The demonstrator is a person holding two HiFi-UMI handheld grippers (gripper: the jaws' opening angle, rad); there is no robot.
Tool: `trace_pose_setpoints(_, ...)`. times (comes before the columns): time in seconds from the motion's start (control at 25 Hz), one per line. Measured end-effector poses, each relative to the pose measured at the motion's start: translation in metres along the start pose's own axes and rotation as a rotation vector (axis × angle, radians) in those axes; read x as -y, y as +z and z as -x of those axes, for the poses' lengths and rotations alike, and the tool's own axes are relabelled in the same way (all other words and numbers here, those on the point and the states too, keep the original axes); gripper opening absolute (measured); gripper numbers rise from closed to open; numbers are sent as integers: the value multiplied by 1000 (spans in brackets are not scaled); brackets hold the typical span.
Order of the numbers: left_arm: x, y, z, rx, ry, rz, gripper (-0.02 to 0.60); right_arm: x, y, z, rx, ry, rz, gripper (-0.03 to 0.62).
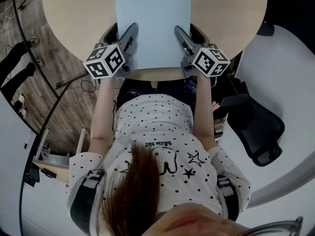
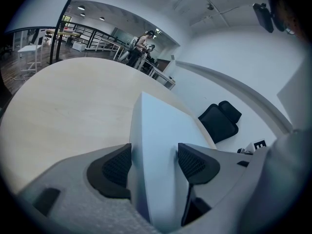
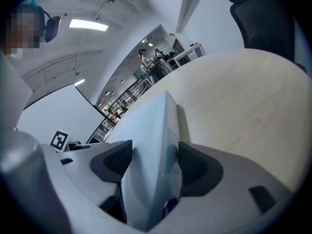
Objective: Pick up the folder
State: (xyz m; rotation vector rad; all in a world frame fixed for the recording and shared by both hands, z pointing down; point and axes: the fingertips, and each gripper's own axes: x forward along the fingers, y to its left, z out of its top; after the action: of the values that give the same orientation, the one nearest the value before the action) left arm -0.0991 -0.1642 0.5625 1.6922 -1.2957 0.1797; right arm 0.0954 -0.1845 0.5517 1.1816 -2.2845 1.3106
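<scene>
A pale blue folder lies on the round wooden table, its near edge at the table's front rim. My left gripper holds the folder's near left edge and my right gripper holds its near right edge. In the left gripper view the folder fills the gap between the two dark pads of the left gripper. The right gripper view shows the same: the folder's edge is pinched in my right gripper. Both grippers are shut on the folder.
A black office chair stands to the right of the person, beside a white curved surface. Black cables run over the wood floor at the left. People stand far off in the background.
</scene>
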Motion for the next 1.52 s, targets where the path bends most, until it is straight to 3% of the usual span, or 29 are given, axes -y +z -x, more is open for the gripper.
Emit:
trace_pose_setpoints(0.52, 3, 3, 1, -5, -19, 7, 293, 0, 2, 2, 5, 0, -28, 281)
trace_pose_setpoints(0.76, 2, 2, 1, 2, -27, 18, 293, -2, 2, 2, -2, 39, -15, 288)
trace_pose_setpoints(1.52, 7, 1, 0, 4, -10, -16, 293, 0, 1, 2, -32, -31, 2, 291)
